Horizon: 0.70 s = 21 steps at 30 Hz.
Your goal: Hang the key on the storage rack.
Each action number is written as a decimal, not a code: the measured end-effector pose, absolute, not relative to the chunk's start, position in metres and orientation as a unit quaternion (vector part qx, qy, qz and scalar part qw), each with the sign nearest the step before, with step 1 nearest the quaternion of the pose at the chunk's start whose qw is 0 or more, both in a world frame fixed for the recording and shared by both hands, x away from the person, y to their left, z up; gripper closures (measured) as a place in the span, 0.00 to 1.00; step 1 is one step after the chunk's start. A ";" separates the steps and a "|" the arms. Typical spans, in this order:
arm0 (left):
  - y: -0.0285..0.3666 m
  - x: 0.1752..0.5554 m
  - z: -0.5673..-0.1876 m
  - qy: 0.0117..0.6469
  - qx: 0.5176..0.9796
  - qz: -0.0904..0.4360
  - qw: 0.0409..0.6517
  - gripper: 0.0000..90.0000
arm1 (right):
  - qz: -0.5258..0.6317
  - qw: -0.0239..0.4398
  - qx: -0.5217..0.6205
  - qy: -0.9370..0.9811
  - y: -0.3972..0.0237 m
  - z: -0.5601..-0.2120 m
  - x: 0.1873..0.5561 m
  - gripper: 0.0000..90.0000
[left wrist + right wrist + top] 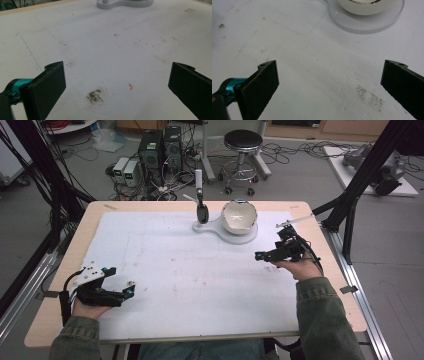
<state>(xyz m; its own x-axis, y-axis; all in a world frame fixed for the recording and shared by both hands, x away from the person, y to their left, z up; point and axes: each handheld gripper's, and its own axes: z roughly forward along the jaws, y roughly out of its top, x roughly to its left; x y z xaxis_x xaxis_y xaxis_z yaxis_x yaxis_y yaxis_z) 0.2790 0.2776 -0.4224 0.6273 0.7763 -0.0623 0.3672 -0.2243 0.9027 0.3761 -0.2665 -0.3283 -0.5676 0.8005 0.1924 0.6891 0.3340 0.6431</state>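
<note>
The bowl (239, 216) sat on a white base (205, 227) at the mat's (175, 265) twelve o'clock edge, a black scoop (202, 212) upright just beside it at nine. The right gripper (264, 255), jaws wide apart, hovered near the bowl at five o'clock. The left gripper (125, 292), also spread, rested well apart at seven.

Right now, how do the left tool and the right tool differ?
The left tool lies low at the table's near left, far from the bowl; the right tool sits near the right edge, closer to that bowl. The left points right, the right points left. Both are open and hold nothing.
</note>
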 end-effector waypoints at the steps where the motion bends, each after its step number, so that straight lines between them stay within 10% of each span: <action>1: 0.278 0.279 -0.422 0.379 0.755 0.207 0.494 0.02 | 0.357 0.082 0.456 0.811 -0.270 -0.331 0.374 0.01; 21: 0.278 0.279 -0.424 0.385 0.757 0.202 0.488 0.02 | 0.378 0.104 0.425 0.816 -0.306 -0.393 0.344 0.01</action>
